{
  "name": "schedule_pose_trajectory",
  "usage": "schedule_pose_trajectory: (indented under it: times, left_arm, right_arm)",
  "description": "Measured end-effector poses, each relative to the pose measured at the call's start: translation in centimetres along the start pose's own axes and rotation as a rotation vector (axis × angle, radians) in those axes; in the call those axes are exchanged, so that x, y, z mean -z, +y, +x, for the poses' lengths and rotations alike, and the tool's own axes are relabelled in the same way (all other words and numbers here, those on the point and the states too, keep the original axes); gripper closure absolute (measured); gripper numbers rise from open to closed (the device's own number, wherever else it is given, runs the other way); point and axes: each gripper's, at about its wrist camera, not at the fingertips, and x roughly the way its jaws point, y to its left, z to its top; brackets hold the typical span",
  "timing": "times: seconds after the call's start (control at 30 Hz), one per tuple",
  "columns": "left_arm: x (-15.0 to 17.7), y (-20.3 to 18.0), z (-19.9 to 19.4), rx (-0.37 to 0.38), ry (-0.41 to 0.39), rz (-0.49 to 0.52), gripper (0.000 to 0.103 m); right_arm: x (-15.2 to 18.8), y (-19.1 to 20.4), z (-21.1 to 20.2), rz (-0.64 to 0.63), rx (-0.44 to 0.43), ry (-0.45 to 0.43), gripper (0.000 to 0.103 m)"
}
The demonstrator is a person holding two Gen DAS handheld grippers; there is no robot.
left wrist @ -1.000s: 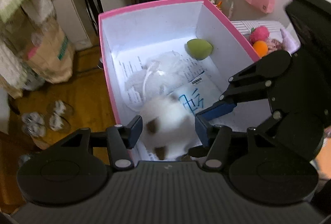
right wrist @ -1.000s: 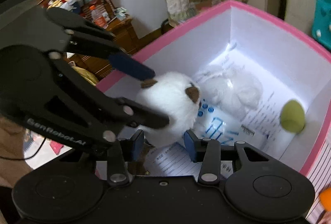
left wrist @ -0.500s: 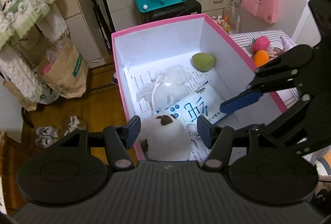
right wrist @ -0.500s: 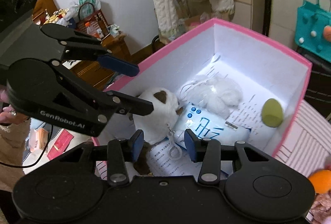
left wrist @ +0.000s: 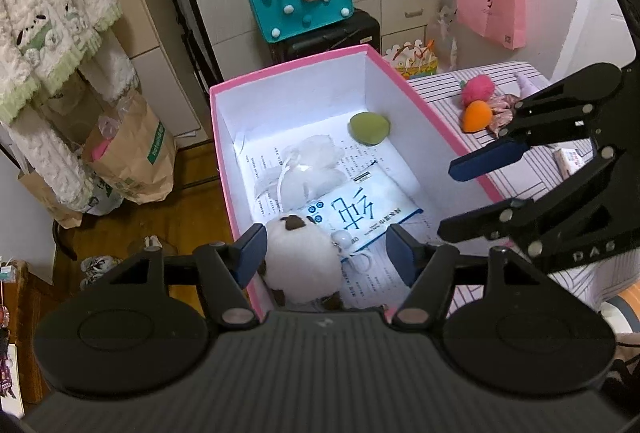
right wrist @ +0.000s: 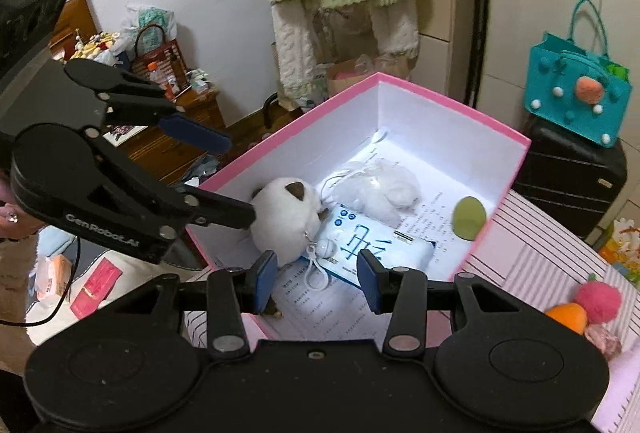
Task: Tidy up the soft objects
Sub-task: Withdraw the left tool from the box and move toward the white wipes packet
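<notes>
A pink box (left wrist: pixel 288 67) (right wrist: pixel 448 101) with white walls holds a white plush with brown ears (left wrist: pixel 300 261) (right wrist: pixel 282 221), a white mesh puff (left wrist: pixel 312 169) (right wrist: pixel 384 189), a blue-printed tissue pack (left wrist: pixel 356 217) (right wrist: pixel 372 245) and a green sponge (left wrist: pixel 369 129) (right wrist: pixel 469 218). My left gripper (left wrist: pixel 326 255) is open and empty above the box's near end, over the plush. My right gripper (right wrist: pixel 318 281) is open and empty above the box too. Each gripper shows in the other's view, the right one (left wrist: pixel 468 197) and the left one (right wrist: pixel 224 177).
A pink pompom (left wrist: pixel 478 91) (right wrist: pixel 600 303), an orange sponge (left wrist: pixel 476 115) (right wrist: pixel 568 317) and a floral scrunchie (left wrist: pixel 504 111) lie on the striped table (left wrist: pixel 440 85) right of the box. A teal bag (left wrist: pixel 300 1) sits on a black suitcase behind. Paper bags (left wrist: pixel 132 157) stand on the floor.
Both grippers have risen and drawn back from the box. The white plush, which was between the left fingers, now lies at the box's near end.
</notes>
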Motion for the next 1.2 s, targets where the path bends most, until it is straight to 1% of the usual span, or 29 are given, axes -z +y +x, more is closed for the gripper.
schedule_pose_trajectory:
  times: [0.07,0.3,0.6,0.8,1.03,1.2]
  left_arm:
    - [0.1,-0.3,-0.6,0.002,-0.003,0.0,0.035]
    - [0.5,-1.8,-2.8,-0.002,-0.021,0.016,0.033]
    - [1.4,-4.2,-5.1,0.03,-0.02,0.047,0.031]
    - [1.8,-6.0,-6.1,0.087,-0.006,0.075,0.029]
    - [2.1,-9.0,-6.9,0.123,0.003,0.135,0.028]
    - [2.0,-11.0,-7.0,0.15,0.009,0.18,0.025]
  right_arm:
    - [0.3,0.1,-0.9,-0.001,0.011,-0.008,0.053]
    - [1.0,1.3,-4.0,-0.023,0.048,-0.047,0.053]
    - [2.7,2.8,-8.0,-0.051,0.086,-0.095,0.051]
    - [4.1,3.3,-10.6,-0.06,0.106,-0.121,0.049]
    - [6.4,3.1,-13.5,-0.046,0.135,-0.139,0.046]
    - [8.6,2.4,-15.1,-0.013,0.164,-0.135,0.045]
